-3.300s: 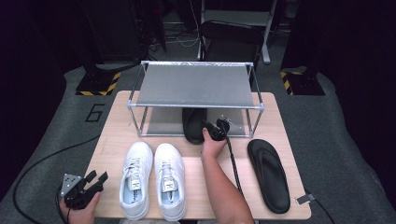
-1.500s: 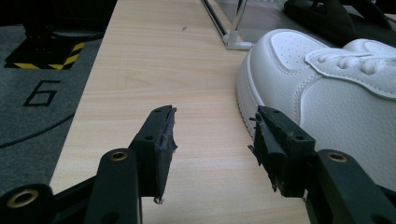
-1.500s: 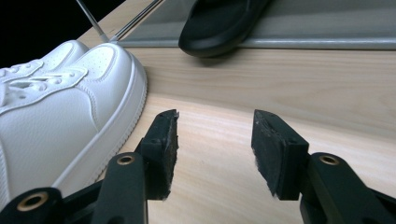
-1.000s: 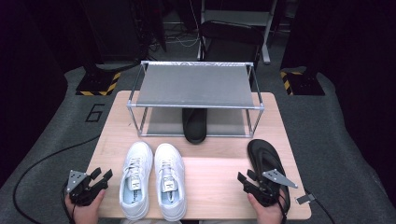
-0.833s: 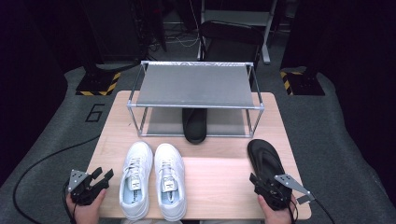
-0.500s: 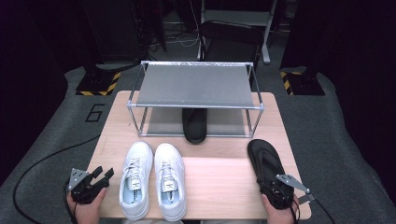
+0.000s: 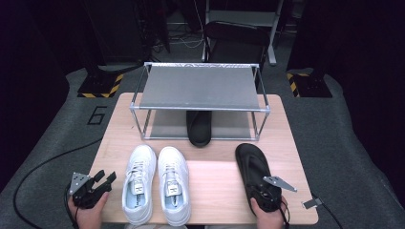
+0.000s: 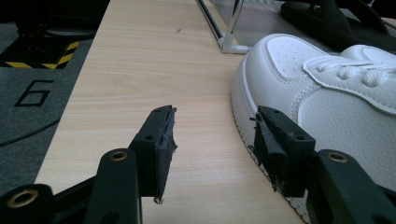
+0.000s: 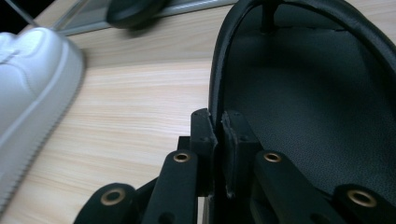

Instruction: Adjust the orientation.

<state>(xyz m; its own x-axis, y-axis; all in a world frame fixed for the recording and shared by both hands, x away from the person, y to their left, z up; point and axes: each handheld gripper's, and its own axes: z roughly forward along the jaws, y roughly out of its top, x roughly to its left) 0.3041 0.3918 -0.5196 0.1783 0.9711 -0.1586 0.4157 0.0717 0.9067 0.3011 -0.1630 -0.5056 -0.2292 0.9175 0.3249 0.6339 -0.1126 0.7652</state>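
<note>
Black rubbery flip-flop (image 7: 255,171) is lying flat on the right side of the wooden table (image 7: 215,191), well apart from its partner (image 7: 199,128) already tucked under the metal rack (image 7: 200,88). Right gripper (image 9: 217,140) has just been closing and is pinched on the sandal's side rim near the heel — the edge sits between the jaws. My guess is it's light, floppy and a bit grippy, so a rim hold should carry it fine, though the toe end will probably droop; grabbing closer to the middle or the strap would keep it flatter. Left gripper (image 8: 212,140) is wide open with nothing in it, parked just beside the white sneakers (image 7: 155,183).
</note>
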